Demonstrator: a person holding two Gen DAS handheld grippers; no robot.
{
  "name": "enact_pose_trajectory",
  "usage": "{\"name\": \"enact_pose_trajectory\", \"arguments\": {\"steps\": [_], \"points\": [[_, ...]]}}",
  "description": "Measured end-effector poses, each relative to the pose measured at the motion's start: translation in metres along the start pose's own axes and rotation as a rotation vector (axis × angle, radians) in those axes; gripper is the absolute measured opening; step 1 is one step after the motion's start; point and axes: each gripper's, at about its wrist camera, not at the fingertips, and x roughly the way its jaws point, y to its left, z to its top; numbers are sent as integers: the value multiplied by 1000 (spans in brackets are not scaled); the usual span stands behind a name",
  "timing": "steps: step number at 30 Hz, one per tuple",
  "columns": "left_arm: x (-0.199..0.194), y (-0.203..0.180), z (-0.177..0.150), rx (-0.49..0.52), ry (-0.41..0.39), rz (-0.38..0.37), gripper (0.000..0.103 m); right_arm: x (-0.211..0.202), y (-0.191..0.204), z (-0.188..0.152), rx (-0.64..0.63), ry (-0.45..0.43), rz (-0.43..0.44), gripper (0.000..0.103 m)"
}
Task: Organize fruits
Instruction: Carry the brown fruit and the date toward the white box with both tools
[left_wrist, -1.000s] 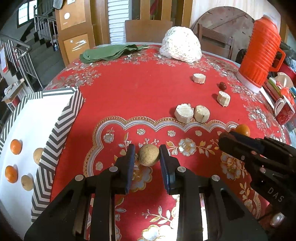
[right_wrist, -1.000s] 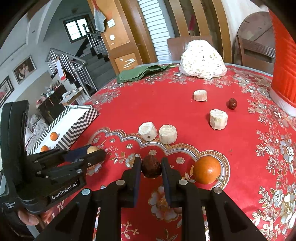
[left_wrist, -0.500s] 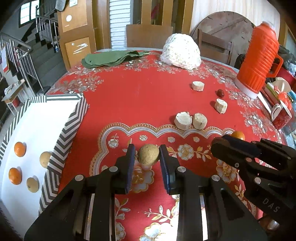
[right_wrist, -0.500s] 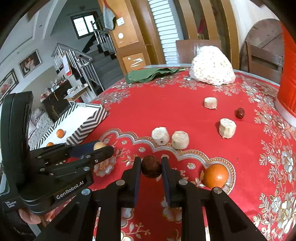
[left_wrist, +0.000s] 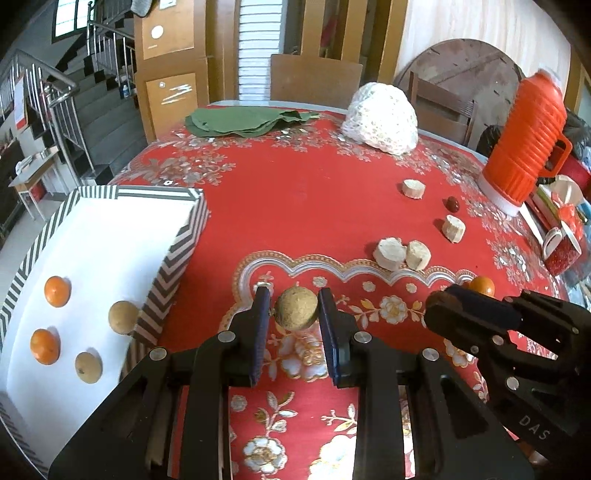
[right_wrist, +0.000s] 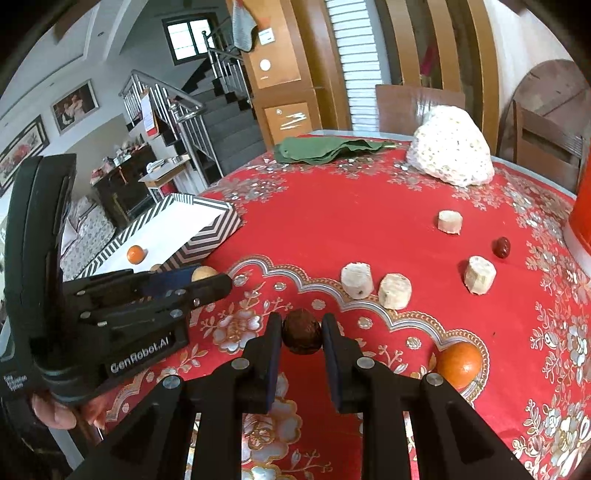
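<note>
Only the left wrist view shows the zigzag-striped tray (left_wrist: 173, 258) at the table's left edge holding two oranges and two tan fruits, while the left gripper (left_wrist: 295, 314) clamps a rough, round tan fruit (left_wrist: 296, 308) above the red floral tablecloth (left_wrist: 295, 206). The right wrist view shows the right gripper (right_wrist: 302, 332) pinching a dark, wrinkled brown fruit (right_wrist: 301, 331), with a glossy orange (right_wrist: 459, 361) lying near the table's front right edge.

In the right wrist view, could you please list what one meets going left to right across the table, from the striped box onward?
Striped box → tan fruit in the left gripper → dark fruit in the right gripper → orange → red date → orange thermos.
</note>
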Motion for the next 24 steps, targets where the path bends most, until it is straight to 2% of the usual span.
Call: {"name": "enact_pose_trajectory", "arguments": {"steps": [11,24], "points": [[-4,10,-2,-16,-4,3,25,5,16,3,-47,27,17,21],[-21,39,-2,-56,-19,33,25,16,43,14,-104,42,71,21]]}}
